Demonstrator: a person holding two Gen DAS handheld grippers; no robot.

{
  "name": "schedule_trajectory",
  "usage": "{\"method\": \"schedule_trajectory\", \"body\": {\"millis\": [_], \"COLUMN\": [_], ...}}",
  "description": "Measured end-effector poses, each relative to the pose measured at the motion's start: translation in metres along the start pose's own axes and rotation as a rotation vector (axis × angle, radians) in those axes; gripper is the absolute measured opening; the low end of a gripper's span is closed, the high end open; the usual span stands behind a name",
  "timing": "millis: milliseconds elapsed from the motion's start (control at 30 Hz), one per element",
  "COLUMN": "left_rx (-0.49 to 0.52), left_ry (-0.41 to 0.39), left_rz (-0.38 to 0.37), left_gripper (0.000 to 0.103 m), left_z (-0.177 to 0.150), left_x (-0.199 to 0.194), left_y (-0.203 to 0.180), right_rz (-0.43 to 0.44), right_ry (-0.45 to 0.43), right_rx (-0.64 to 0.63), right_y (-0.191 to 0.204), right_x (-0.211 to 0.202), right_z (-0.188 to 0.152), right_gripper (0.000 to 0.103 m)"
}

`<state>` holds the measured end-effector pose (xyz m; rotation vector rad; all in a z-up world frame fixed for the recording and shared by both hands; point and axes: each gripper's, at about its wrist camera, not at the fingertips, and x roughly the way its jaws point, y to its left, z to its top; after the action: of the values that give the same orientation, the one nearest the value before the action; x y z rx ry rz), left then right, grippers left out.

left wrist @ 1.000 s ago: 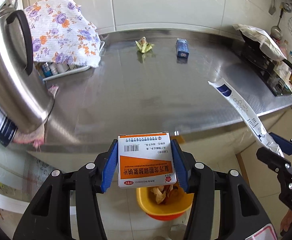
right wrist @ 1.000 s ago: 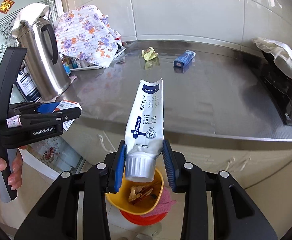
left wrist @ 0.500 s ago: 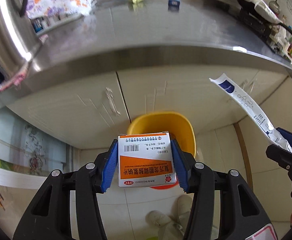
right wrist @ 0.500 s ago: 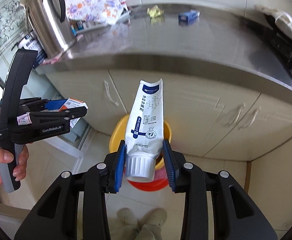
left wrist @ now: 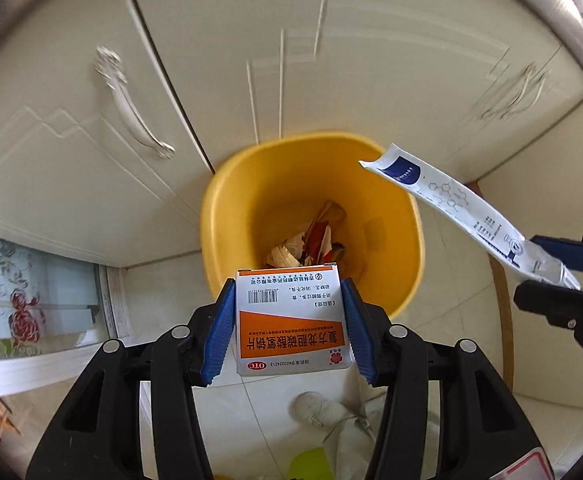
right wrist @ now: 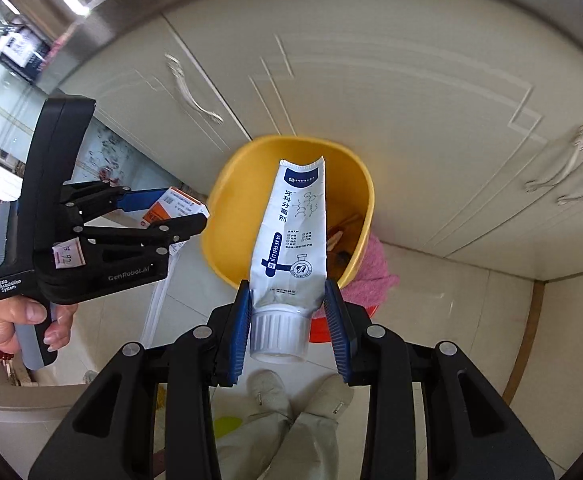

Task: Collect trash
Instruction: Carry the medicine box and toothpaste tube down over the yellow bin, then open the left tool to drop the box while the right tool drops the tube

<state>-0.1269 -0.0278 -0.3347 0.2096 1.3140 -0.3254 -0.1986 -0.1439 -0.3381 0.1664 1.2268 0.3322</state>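
Left wrist view: left hand-held gripper (left wrist: 289, 330) clamped by its blue pads on an orange-and-white medicine box (left wrist: 291, 320), held over the near rim of a yellow trash bin (left wrist: 227, 216) containing paper scraps, bin standing on tiled floor against cream cabinet doors (left wrist: 71, 128). Right wrist view: right hand-held gripper (right wrist: 289, 328) closed on the capped end of a white toothpaste tube (right wrist: 291, 232), tube tip pointing over the same bin; a hand (right wrist: 11, 316) with a red bead bracelet grips the left unit's handle.
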Motion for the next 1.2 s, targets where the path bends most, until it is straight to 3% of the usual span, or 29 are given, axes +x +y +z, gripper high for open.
{"method": "schedule_trajectory", "body": {"millis": [500, 1000, 1200], "left_rx": [0.04, 0.037, 0.021], "left_ry": [0.095, 0.133, 0.114], "left_rz": [-0.026, -0.042, -0.026], "left_gripper": [0.051, 0.052, 0.075], "left_z": [0.011, 0.014, 0.01], "left_x": [0.073, 0.098, 0.094], "left_y": [0.01, 0.015, 0.017], "right_rz": [0.009, 0.085, 0.111], "right_ry": [0.139, 0.152, 0.113], "right_rx": [-0.006, 0.064, 0.102], "right_y": [-0.012, -0.03, -0.035], "right_x": [0.098, 0.113, 0.102], "right_z": [0.027, 0.039, 0.043], "right_gripper": [0.037, 0.04, 0.055]}}
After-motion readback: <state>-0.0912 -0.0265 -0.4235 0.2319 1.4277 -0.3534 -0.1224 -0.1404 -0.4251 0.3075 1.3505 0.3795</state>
